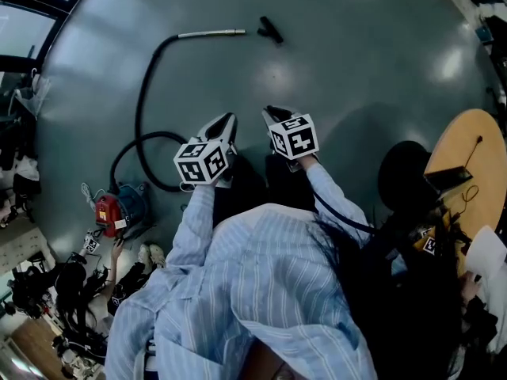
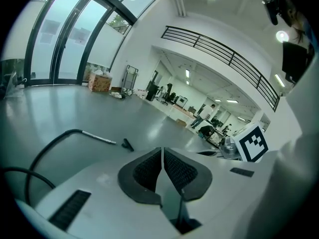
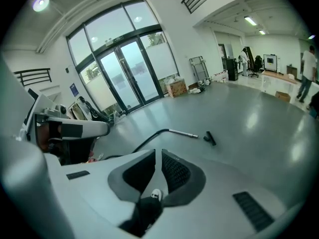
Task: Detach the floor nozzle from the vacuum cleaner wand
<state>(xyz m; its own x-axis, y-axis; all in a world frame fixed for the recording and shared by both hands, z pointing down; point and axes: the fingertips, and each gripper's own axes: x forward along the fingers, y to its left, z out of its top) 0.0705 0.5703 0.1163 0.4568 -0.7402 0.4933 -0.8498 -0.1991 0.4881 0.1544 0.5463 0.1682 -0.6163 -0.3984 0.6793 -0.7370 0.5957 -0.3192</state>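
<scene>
Left gripper [image 2: 162, 156]: fingers pressed together, empty. Right gripper [image 3: 158, 158]: fingers all but together, only a thin slit, nothing pinched. Both carried above the floor [image 1: 356, 54], well apart from the work. Farther out, at the end of the black hose [image 1: 142, 93]: wand [image 1: 212, 33] lying flat, floor nozzle [image 1: 270, 29] just beside its tip, apart, not joined. Detach step judged complete. Next move, if any: approach and verify separation.
</scene>
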